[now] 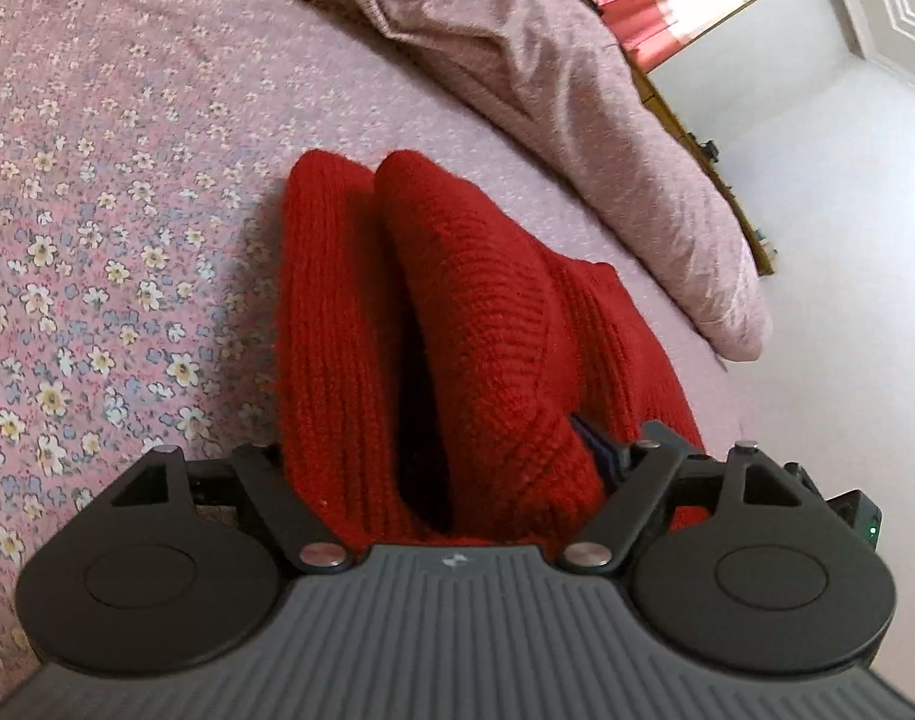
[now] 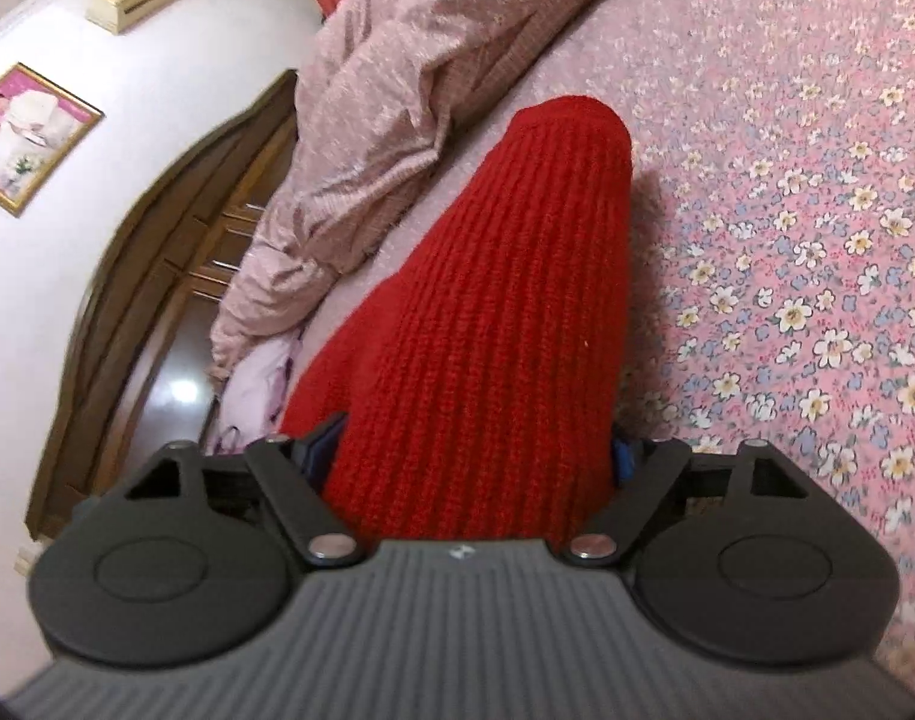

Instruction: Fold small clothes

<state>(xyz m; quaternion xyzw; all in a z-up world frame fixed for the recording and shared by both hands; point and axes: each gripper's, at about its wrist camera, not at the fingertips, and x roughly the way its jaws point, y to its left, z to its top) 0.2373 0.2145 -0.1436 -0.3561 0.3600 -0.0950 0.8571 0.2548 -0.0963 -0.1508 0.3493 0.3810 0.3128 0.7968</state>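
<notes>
You find no readable writing in either view; only a small pale emblem sits on the ribbed grey body of each tool, too small to make out.

Left wrist view: your left tongs point(image 1: 445, 468) have the red knit garment point(image 1: 457, 324) bunched between their fingers, which it hides almost entirely, so you cannot tell for certain whether they pinch it. The garment runs lengthwise away from you, its long axis along the tool's line of sight, and ends in two rounded lobes side by side at the far end, with a dark fold gap between them. It hangs over the floral bedsheet point(image 1: 97, 240). A dusty-pink quilt point(image 1: 517, 60) lies beyond it.

Right wrist view: your right tongs point(image 2: 469, 456) flank the same red knit garment point(image 2: 505, 300), whose ribs run straight away from the tool to one rounded far end. A blue pad point(image 2: 620, 461) shows at its edge; the grip itself is covered, so you cannot tell its state. A framed picture point(image 2: 28, 138) hangs on the wall, above a wooden headboard point(image 2: 175, 252).
</notes>
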